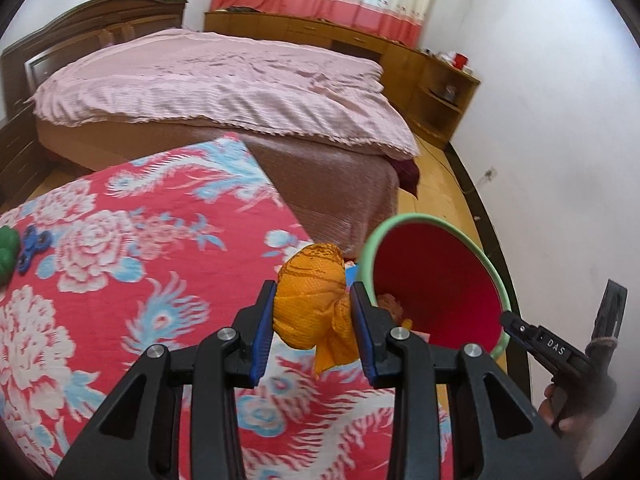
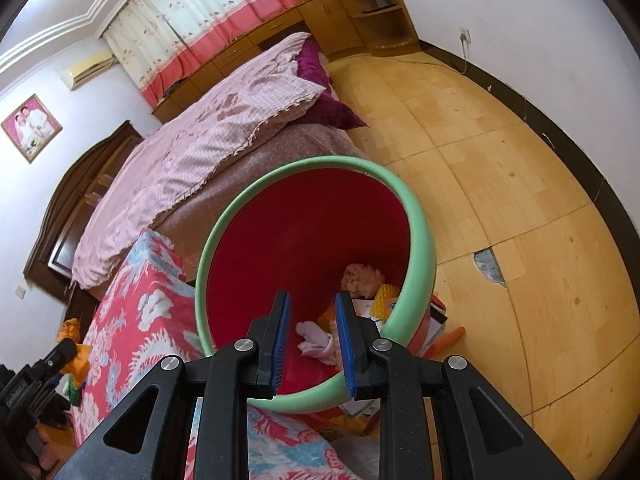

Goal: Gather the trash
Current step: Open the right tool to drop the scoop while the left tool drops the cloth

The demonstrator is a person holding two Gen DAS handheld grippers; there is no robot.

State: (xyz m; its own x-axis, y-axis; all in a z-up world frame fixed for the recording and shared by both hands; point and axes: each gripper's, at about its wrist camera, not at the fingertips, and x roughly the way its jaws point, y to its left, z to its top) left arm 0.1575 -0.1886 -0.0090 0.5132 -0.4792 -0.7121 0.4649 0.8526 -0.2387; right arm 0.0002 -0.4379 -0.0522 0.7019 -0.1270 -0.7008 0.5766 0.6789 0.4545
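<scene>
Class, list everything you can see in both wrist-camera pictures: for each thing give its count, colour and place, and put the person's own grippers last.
Orange wad: one, orange net-like material, clamped between the left gripper's fingers above the cloth.
Bin: one, red inside with green rim, tilted at the table's edge, its rim between the right gripper's fingers.
Trash in bin: several pieces, pinkish, yellow and pale lilac, at the bottom.
Floral cloth: one, red with white and blue pattern, covering the table.
Fidget spinner: one, blue, on the cloth's far left.
Green object: one, beside the spinner, cut off by the edge.
Bed: one, pink cover, behind the table.
Left gripper: black with blue pads, shut on the wad.
Right gripper: black with blue pads, holding the bin's rim.
</scene>
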